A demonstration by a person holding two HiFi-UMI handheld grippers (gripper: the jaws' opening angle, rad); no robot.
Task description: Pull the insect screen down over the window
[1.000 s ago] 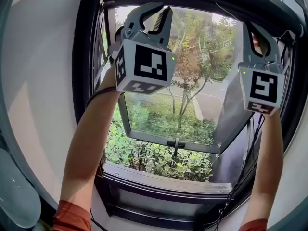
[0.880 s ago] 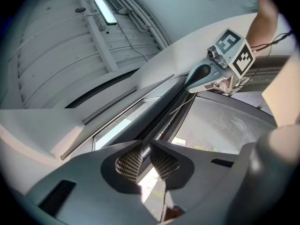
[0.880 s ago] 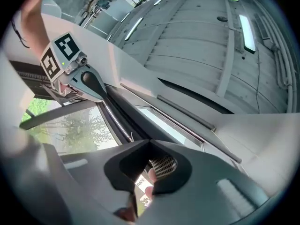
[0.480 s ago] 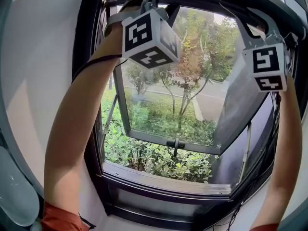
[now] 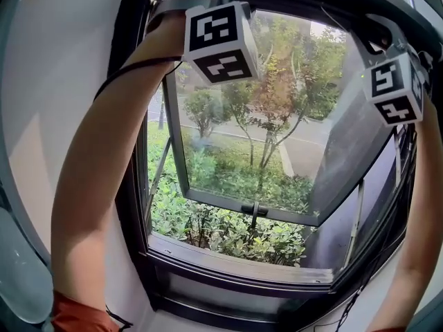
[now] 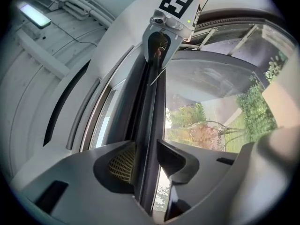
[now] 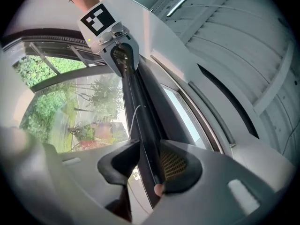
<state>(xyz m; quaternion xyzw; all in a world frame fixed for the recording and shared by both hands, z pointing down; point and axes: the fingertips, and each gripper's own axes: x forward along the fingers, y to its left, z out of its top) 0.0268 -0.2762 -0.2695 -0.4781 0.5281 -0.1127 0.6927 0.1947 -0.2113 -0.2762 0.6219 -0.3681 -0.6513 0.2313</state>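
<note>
The insect screen's dark pull bar [image 6: 150,93] runs along the top of the window frame. In the left gripper view it passes between the jaws of my left gripper [image 6: 146,144], which are opening around it. In the right gripper view the same bar [image 7: 140,111] lies between the jaws of my right gripper [image 7: 150,146], also opening. Each gripper shows in the other's view, farther along the bar: the right one [image 6: 161,46], the left one [image 7: 123,55]. In the head view only the marker cubes show, left [image 5: 218,40] and right [image 5: 394,88]; the jaws are hidden at the top.
A glass sash [image 5: 208,178] with a handle [image 5: 254,208] is swung outward over shrubs and trees. The dark sill [image 5: 235,258] lies below. A white wall [image 5: 55,81] flanks the left side. Cables [image 5: 367,282] hang at the right of the frame.
Both grippers rose from in front of the glass to the top of the window frame. Their jaws left the head view.
</note>
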